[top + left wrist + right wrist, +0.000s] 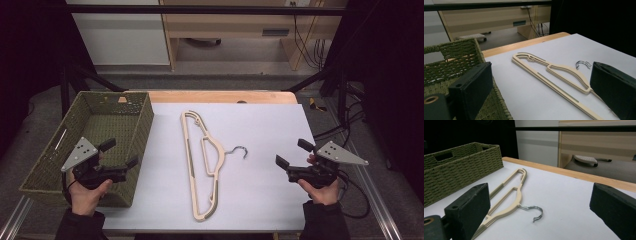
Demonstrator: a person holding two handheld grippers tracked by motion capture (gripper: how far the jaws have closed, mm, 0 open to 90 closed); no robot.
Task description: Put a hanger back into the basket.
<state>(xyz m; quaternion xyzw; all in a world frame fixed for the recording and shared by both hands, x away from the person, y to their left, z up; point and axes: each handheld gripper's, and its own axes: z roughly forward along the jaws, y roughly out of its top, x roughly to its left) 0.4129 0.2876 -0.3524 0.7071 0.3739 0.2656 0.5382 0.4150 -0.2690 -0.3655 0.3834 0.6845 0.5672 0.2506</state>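
A lab or test room: a black metal frame rigs the table, loose cables hang at one o'clock, and plain wooden furniture stands at twelve.

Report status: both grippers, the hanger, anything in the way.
Left gripper open, over basket edge. Right gripper open, empty. Hanger flat on table, untouched. Nothing blocking it.

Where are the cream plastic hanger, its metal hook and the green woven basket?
cream plastic hanger [190, 165]: high view, on its long straight bar.
metal hook [537, 211]: right gripper view, on the hook's curve.
green woven basket [141, 127]: high view, on its right wall.
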